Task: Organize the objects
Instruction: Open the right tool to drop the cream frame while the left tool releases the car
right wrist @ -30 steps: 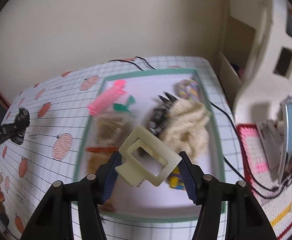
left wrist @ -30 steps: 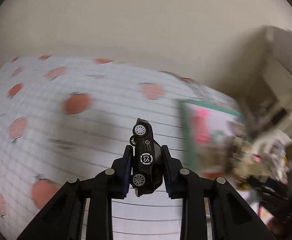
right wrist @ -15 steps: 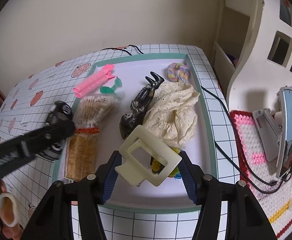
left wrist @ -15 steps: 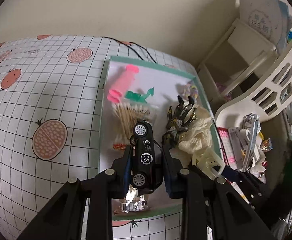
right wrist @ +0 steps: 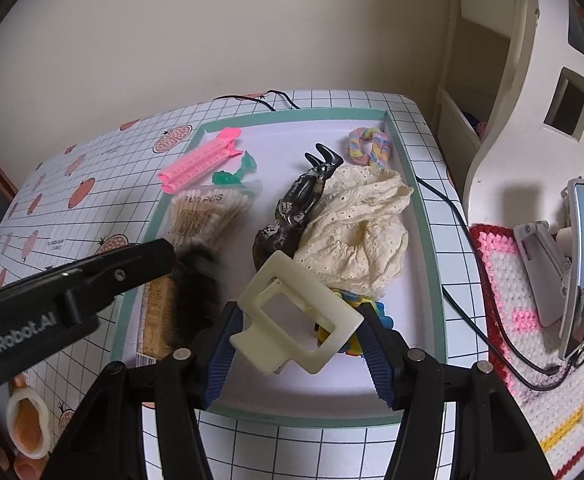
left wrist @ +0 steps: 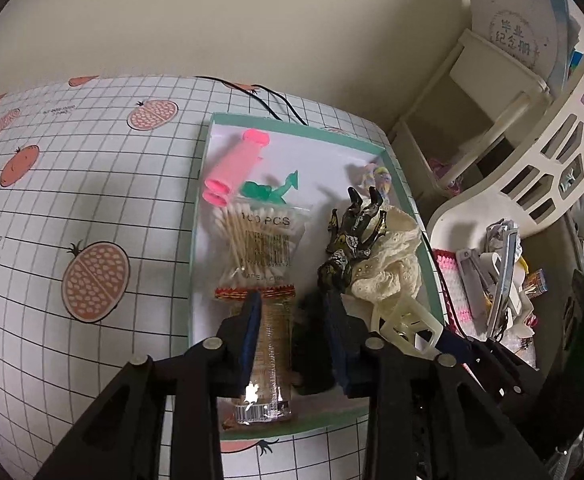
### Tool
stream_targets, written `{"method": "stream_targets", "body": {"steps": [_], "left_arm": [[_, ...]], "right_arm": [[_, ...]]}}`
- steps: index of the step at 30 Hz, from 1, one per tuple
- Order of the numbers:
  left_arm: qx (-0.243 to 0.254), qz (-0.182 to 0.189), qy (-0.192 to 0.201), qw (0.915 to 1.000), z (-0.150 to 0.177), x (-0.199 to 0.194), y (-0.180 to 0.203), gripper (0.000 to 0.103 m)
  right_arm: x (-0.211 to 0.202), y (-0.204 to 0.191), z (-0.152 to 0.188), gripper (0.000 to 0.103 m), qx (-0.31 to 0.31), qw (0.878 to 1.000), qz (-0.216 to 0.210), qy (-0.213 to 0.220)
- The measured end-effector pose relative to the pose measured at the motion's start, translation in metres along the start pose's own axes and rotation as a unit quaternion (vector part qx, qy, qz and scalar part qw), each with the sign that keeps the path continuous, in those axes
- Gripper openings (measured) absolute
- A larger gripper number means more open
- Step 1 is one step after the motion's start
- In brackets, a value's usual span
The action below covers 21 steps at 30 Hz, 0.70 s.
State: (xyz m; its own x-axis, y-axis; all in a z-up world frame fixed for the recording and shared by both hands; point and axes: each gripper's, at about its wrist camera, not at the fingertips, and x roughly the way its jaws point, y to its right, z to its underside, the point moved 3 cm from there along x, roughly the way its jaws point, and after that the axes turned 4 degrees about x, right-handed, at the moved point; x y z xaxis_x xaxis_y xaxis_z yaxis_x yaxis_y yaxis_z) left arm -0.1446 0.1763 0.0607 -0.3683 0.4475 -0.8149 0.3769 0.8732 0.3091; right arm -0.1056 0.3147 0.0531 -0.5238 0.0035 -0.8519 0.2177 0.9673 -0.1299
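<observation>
- Holding a cream hair clip (right wrist: 296, 316) tight in the right gripper (right wrist: 297, 344), low middle of the frame, over the green tray (right wrist: 419, 216).
- Opened wide, left gripper (left wrist: 293, 332); blurry black toy car (left wrist: 311, 344) dropping between its fingers, lower middle.

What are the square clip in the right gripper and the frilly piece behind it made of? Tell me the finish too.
The square clip looks like moulded plastic, cream, smooth and matte: rigid straight edges, an open frame and a faint sheen. The frilly piece appears to be cream cotton-like fabric, soft and matte: eyelet holes and gathered ruffles. The exact fibre cannot be told.
</observation>
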Motion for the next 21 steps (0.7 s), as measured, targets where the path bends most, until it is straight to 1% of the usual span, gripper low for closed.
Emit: {"method": "stream_targets", "body": {"steps": [1,2,4,7,11,13,15,17,21], "left_arm": [[0.0,0.0,0.002,1.0,0.001,-0.002,-0.001,0.042],[0.0,-0.002,0.005,1.0,0.002,-0.006,-0.001,0.044],[-0.001,-0.007,0.01,0.9999,0.004,-0.013,-0.003,0.053],[-0.002,-0.017,0.016,0.9997,0.009,-0.022,-0.006,0.061],[-0.005,-0.038,0.028,0.9989,0.019,-0.035,-0.015,0.067],[-0.007,-0.053,0.032,0.9981,0.026,-0.041,-0.02,0.074],[-0.008,-0.068,0.035,0.997,0.035,-0.046,-0.025,0.077],[-0.007,-0.078,0.039,0.9961,0.043,-0.052,-0.029,0.078],[-0.004,-0.096,0.049,0.9942,0.058,-0.065,-0.038,0.078]], "right_arm": [[0.002,0.0,-0.002,0.068,0.001,1.0,-0.003,0.001],[0.0,-0.001,-0.002,0.071,0.004,1.0,-0.004,0.004],[-0.001,-0.001,-0.001,0.071,0.006,1.0,-0.002,0.004],[-0.008,-0.004,0.004,0.071,0.011,1.0,-0.005,0.008],[-0.019,-0.009,0.014,0.071,0.009,1.0,-0.003,0.015],[-0.022,-0.013,0.021,0.071,0.008,1.0,-0.001,0.017],[-0.025,-0.016,0.028,0.073,0.004,1.0,0.001,0.018],[-0.029,-0.019,0.035,0.079,0.0,1.0,0.004,0.018],[-0.035,-0.02,0.049,0.079,0.009,1.0,0.004,0.018]]}}
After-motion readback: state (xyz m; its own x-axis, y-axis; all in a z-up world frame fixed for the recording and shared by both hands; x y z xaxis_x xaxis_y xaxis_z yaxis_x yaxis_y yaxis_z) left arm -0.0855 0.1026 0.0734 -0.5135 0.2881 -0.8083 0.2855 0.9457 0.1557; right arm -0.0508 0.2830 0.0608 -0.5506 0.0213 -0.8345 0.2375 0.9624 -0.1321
